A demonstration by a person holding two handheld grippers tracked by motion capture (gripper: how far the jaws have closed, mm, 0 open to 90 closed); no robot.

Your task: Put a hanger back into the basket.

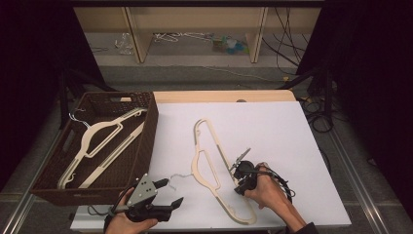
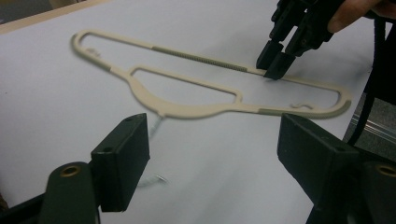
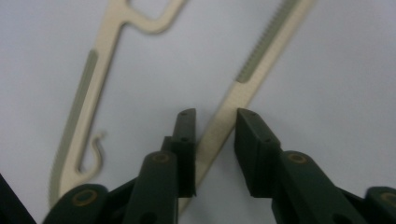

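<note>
A cream plastic hanger (image 1: 200, 165) lies flat on the white table top, its thin metal hook (image 1: 178, 176) pointing left. My right gripper (image 1: 238, 188) is down on the hanger's long straight bar. In the right gripper view the jaws of this gripper (image 3: 214, 121) stand open a little, one on each side of the bar (image 3: 261, 56). My left gripper (image 1: 171, 193) hovers wide open near the table's front edge, just short of the hook. In the left gripper view this gripper (image 2: 215, 144) has nothing between its jaws, and the hanger (image 2: 187, 109) lies ahead with the right gripper (image 2: 275, 65) on it.
A dark woven basket (image 1: 151, 131) stands at the table's left side with two more cream hangers (image 1: 97, 134) in it. Cables trail on the floor to the right. A wooden shelf frame stands beyond the table's far edge.
</note>
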